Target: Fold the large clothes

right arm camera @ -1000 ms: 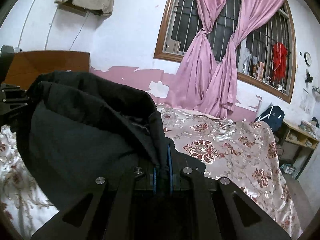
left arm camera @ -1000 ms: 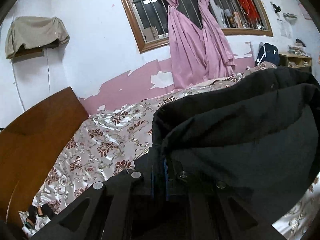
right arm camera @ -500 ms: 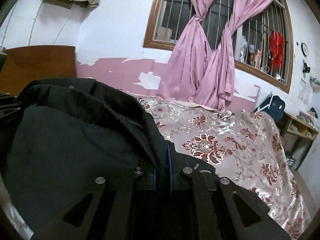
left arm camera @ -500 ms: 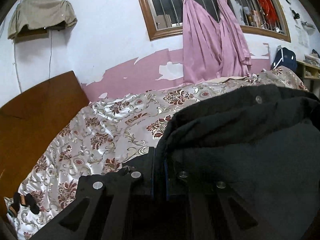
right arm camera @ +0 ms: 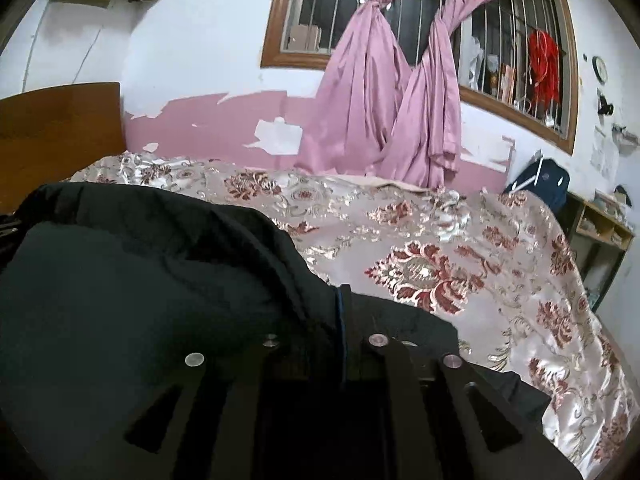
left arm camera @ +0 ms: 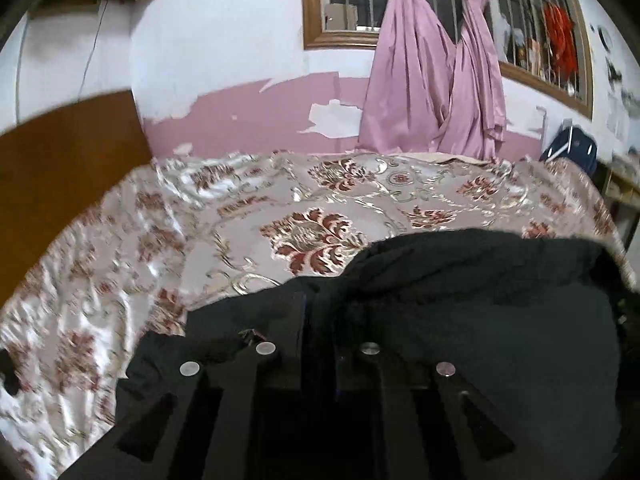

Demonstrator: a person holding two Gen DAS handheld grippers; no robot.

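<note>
The large black padded cloth garment (left arm camera: 480,300) lies on the shiny floral-patterned bedspread (left arm camera: 240,240), bunched close beneath both cameras. It looks soft, bulky and fairly heavy, likely to sag, so thick hems or corners suit gripping best. Its long axis seems to run between the tools. The left gripper (left arm camera: 318,320) and right gripper (right arm camera: 344,320) are both opening, fabric still between their jaws.

Dim, motion-blurred, fisheye-warped edges
</note>
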